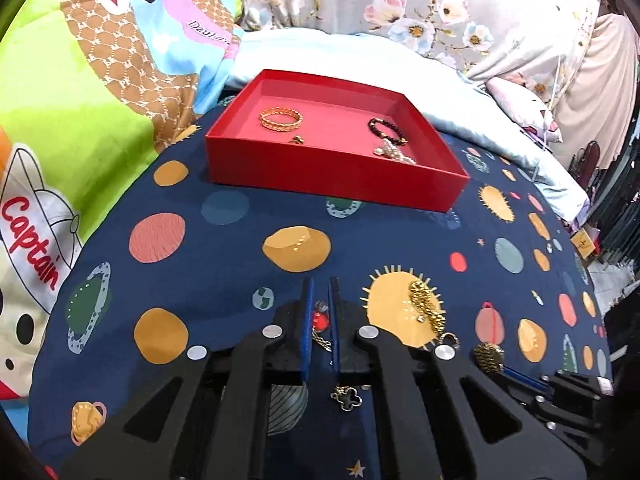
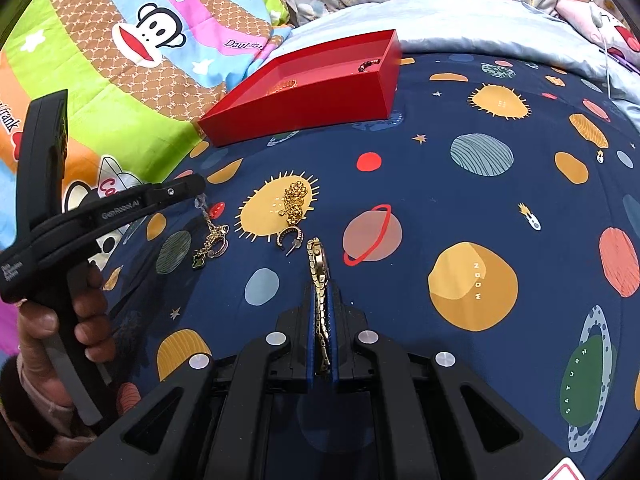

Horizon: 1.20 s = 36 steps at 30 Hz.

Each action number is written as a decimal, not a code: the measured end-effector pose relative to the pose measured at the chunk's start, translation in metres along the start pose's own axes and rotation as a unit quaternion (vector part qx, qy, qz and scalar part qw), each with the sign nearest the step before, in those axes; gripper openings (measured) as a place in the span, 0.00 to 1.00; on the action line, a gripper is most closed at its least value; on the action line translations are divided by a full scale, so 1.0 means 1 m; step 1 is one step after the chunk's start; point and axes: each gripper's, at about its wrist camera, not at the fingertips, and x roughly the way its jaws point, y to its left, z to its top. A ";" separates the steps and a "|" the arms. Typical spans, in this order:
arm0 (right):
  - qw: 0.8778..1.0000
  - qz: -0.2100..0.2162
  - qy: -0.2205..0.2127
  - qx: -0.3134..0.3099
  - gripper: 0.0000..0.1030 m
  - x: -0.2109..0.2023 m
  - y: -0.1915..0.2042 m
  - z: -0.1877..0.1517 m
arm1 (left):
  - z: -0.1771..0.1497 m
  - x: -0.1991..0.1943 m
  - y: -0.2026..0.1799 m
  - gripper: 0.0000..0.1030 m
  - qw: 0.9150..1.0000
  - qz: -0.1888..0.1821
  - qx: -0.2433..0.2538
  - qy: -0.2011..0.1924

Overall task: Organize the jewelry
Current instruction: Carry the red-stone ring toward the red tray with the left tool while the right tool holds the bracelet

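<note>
A red tray (image 1: 332,178) (image 2: 304,108) sits on the navy planet sheet and holds a gold coil bracelet (image 1: 280,119), a dark bead bracelet (image 1: 386,131), a small gold ring (image 1: 297,140) and a pearl piece (image 1: 394,152). My left gripper (image 1: 321,292) is shut on a thin gold chain (image 1: 322,340) with a black clover pendant (image 1: 347,397) (image 2: 199,258). My right gripper (image 2: 323,292) is shut on a gold watch (image 2: 319,276), held just above the sheet. A gold bead bracelet (image 1: 428,306) (image 2: 295,200) and a hoop earring (image 2: 289,236) lie loose on the sheet.
A cartoon monkey quilt (image 1: 80,100) lies to the left and a pale blue pillow (image 1: 440,80) behind the tray. The person's hand (image 2: 60,332) holds the left gripper at the left of the right wrist view.
</note>
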 end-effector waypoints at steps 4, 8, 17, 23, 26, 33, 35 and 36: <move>1.000 0.000 0.000 0.000 0.05 0.000 0.000 0.000 | -0.005 0.006 0.002 0.21 1.000 0.003 -0.008 0.017; 1.000 0.001 0.000 0.001 0.05 -0.001 0.000 0.000 | -0.015 0.008 0.002 0.48 1.000 0.024 -0.009 0.015; 1.000 0.002 0.000 0.002 0.05 0.000 0.000 0.000 | -0.010 0.024 -0.008 0.43 0.999 0.038 0.016 0.020; 1.000 0.003 0.000 0.004 0.05 0.000 -0.001 0.001 | -0.006 0.028 -0.011 0.19 0.999 0.030 0.026 0.021; 1.000 0.003 0.000 0.004 0.05 0.000 -0.001 0.001 | -0.005 0.024 -0.011 0.18 0.999 0.031 0.027 0.013; 1.000 0.003 -0.001 0.004 0.05 0.000 -0.001 0.001 | 0.022 -0.016 0.002 0.18 0.999 0.019 0.000 -0.039; 1.000 0.003 -0.001 0.004 0.05 0.000 -0.001 0.001 | 0.033 -0.029 0.008 0.19 0.998 0.014 -0.009 -0.056; 1.000 0.003 -0.001 0.004 0.05 0.000 -0.001 0.001 | 0.037 -0.033 0.009 0.19 0.998 0.012 -0.012 -0.061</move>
